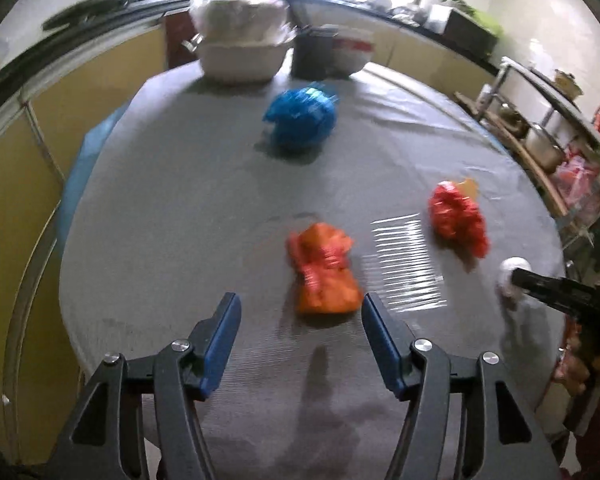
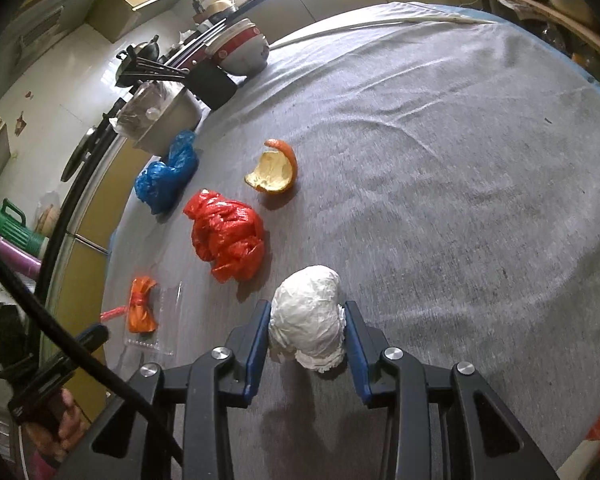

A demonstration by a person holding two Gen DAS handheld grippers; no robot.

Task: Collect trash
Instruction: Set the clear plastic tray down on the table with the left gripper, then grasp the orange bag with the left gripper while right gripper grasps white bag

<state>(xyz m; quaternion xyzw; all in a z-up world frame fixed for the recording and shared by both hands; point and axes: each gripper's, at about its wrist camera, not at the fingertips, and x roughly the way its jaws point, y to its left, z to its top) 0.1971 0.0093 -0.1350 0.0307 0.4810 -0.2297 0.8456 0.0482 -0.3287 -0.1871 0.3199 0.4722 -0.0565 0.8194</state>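
Observation:
Trash lies on a grey-clothed table [image 1: 180,216]. In the left wrist view an orange crumpled bag [image 1: 324,272] sits just ahead of my open left gripper [image 1: 300,312], beside a clear plastic tray [image 1: 406,264]. A red bag [image 1: 456,216] and a blue bag [image 1: 300,118] lie farther off. In the right wrist view my right gripper [image 2: 306,312] has its jaws around a white crumpled paper ball [image 2: 308,320], both pads touching it. The red bag [image 2: 226,234], an orange peel [image 2: 274,168], the blue bag [image 2: 166,174] and the orange bag [image 2: 140,308] lie beyond.
At the table's far edge stand a metal basin lined with plastic [image 1: 242,46], a black box [image 1: 312,52] and a red-and-white bowl [image 1: 352,50]. Yellow cabinets [image 1: 16,184] run along the left. A shelf with pots [image 1: 548,132] stands at the right.

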